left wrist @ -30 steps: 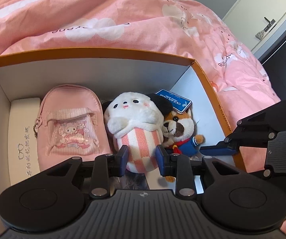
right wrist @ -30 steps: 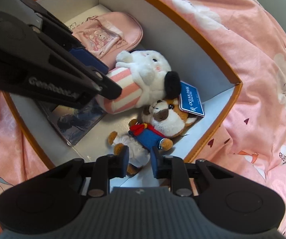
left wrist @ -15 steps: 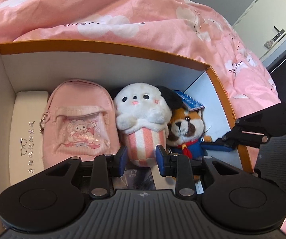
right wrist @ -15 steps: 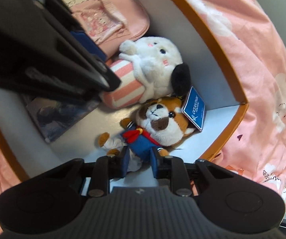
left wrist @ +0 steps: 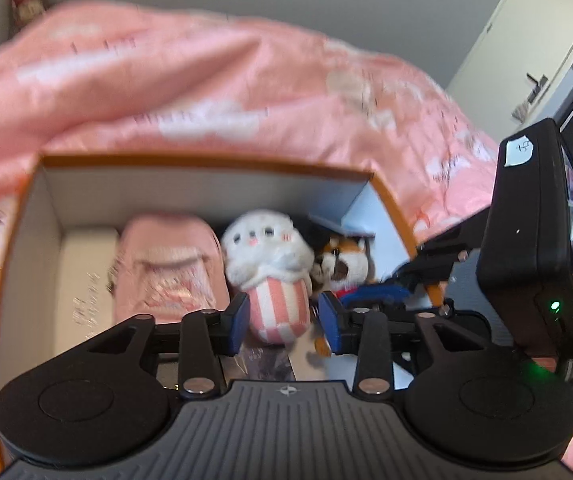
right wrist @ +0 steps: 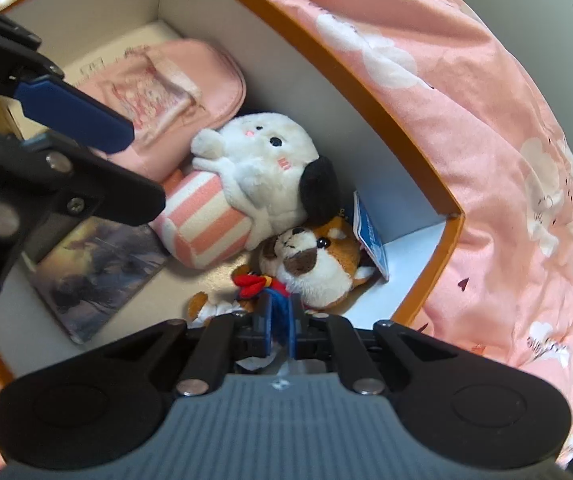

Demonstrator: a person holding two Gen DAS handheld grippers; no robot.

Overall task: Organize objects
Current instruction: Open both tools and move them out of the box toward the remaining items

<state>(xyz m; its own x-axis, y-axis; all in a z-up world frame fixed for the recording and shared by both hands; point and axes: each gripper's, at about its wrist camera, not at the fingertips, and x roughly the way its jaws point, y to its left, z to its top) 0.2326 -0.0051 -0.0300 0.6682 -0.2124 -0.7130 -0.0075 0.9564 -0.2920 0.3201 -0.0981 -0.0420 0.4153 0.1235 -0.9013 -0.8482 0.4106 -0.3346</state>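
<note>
Lying in an orange-rimmed box [right wrist: 422, 156] on a pink quilt [right wrist: 506, 120], the fox [right wrist: 318, 260] is pinched by its blue jacket between the pressed-together jaws of the right gripper [right wrist: 279, 330] — near the box's right corner. Beside it a white plush [right wrist: 254, 176], a pink pouch [right wrist: 182, 80] and a book [right wrist: 94, 276] are seen. The left gripper [left wrist: 282, 322] is held over the box, its jaws opening — nothing is pressed between them.
</note>
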